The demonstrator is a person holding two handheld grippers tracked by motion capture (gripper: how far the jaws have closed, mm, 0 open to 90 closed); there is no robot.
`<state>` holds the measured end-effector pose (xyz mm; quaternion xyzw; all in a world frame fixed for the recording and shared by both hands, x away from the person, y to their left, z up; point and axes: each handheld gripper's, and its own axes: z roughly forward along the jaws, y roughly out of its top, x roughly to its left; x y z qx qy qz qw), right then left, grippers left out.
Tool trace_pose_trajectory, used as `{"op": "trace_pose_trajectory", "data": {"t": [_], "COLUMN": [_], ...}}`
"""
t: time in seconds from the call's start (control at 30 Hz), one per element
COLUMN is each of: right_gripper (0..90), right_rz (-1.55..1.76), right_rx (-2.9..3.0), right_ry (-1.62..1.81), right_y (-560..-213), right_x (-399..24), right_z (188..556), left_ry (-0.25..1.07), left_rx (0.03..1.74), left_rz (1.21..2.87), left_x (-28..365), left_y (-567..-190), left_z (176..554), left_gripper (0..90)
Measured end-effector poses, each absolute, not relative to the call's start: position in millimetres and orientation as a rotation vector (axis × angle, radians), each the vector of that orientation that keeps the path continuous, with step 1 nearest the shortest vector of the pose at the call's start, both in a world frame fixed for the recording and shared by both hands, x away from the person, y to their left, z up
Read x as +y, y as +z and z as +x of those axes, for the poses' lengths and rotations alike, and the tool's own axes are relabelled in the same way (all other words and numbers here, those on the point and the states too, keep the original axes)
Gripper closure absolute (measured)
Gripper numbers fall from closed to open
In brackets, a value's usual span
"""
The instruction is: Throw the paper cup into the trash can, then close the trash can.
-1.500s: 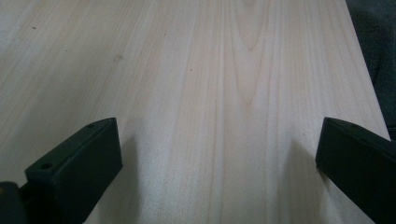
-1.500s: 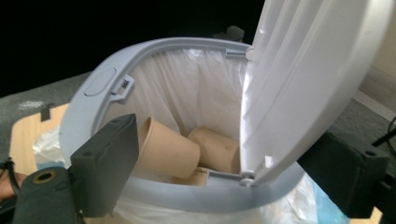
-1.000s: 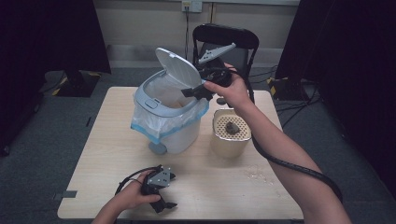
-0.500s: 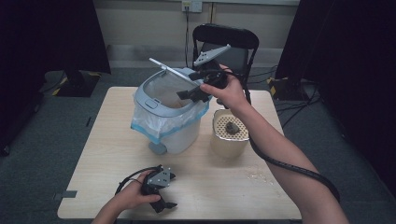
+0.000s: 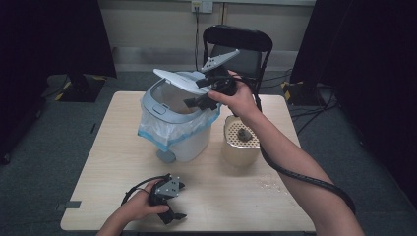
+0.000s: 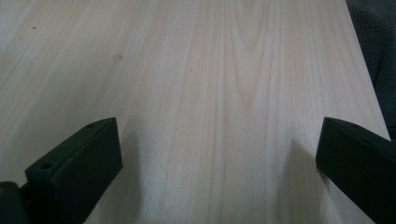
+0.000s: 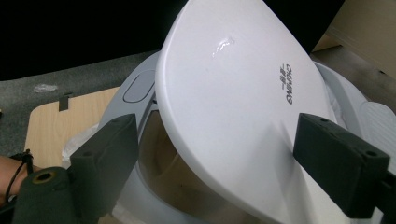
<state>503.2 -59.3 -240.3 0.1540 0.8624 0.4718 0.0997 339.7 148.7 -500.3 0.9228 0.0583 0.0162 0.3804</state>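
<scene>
A white bin (image 5: 179,132) lined with a blue-edged plastic bag stands on the table (image 5: 118,147). Its white lid (image 5: 178,79) hangs half lowered over the opening. My right gripper (image 5: 197,91) is at the lid's right edge, open. In the right gripper view the lid (image 7: 233,107) lies close across both jaws of the right gripper (image 7: 224,158); whether the pads touch it I cannot tell. My left gripper (image 5: 180,200) rests on the table near the front edge, open, and the left gripper (image 6: 217,154) has bare wood between its jaws.
A beige perforated pot (image 5: 240,150) with a dark lump (image 5: 243,135) in it stands right of the bin, under my right forearm. A black chair (image 5: 238,46) stands behind the table. Bare tabletop (image 5: 236,196) lies between the bin and the front edge.
The bin's lid has swung down from steeply raised to nearly level. My right gripper has come down and a little left with it. The left gripper has stayed put.
</scene>
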Motion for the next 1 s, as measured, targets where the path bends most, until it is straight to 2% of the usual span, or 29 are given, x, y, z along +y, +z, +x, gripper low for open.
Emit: {"op": "trace_pose_trajectory", "data": {"t": [0.77, 0.8, 0.87, 1.0], "right_gripper": [16.0, 17.7, 26.9, 36.5], "right_rz": [0.450, 0.448, 0.437, 0.435], "right_rx": [2.601, 2.609, 2.619, 2.637], "right_ry": [1.412, 1.405, 1.399, 1.385], "right_y": [-245, -246, -247, -248], "right_x": [-47, -46, -45, -43], "right_z": [496, 496, 496, 497], "left_ry": [0.044, 0.046, 0.045, 0.044], "left_rx": [0.142, 0.141, 0.141, 0.142], "left_rz": [2.346, 2.349, 2.347, 2.345], "left_x": [149, 149, 149, 149], "left_y": [-501, -501, -501, -501], "left_z": [340, 340, 340, 340], "left_gripper": [0.0, 0.0, 0.0, 0.0]}}
